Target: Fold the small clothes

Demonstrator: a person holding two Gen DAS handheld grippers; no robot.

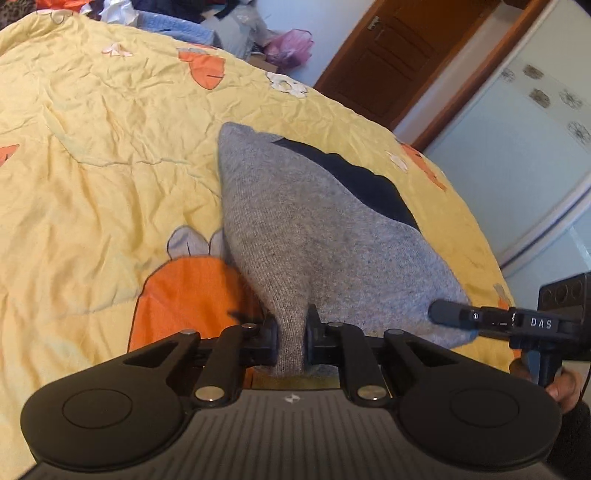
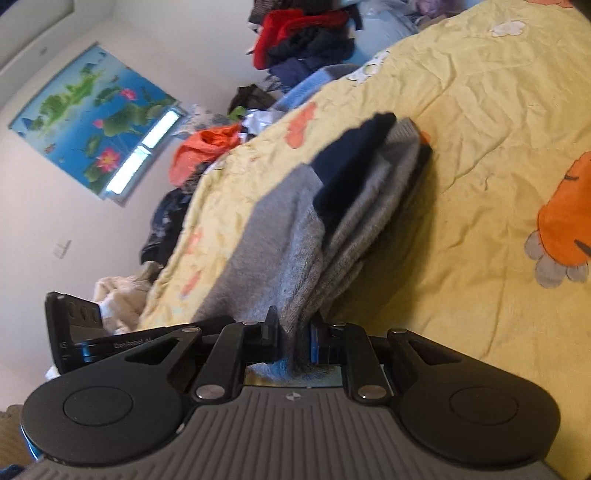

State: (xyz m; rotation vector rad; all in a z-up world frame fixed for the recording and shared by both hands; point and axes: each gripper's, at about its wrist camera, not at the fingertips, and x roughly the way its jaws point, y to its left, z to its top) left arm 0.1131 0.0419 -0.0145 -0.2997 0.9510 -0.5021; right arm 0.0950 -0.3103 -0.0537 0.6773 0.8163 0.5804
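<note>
A small grey knit garment (image 1: 295,221) with a dark navy part (image 1: 369,184) lies stretched over the yellow quilt (image 1: 92,147). My left gripper (image 1: 291,341) is shut on its near grey edge. My right gripper (image 2: 293,341) is shut on another grey edge of the garment (image 2: 288,236), which runs away from it in folds, with the navy part (image 2: 351,166) on top. The right gripper also shows at the right edge of the left wrist view (image 1: 480,317). The garment's far end rests on the quilt (image 2: 480,129).
The quilt has orange carrot prints (image 1: 184,295). A pile of mixed clothes (image 2: 306,33) lies past the bed's far edge. A wooden door (image 1: 399,55) and a white wardrobe (image 1: 517,147) stand beyond the bed. A lotus picture (image 2: 96,118) hangs on the wall.
</note>
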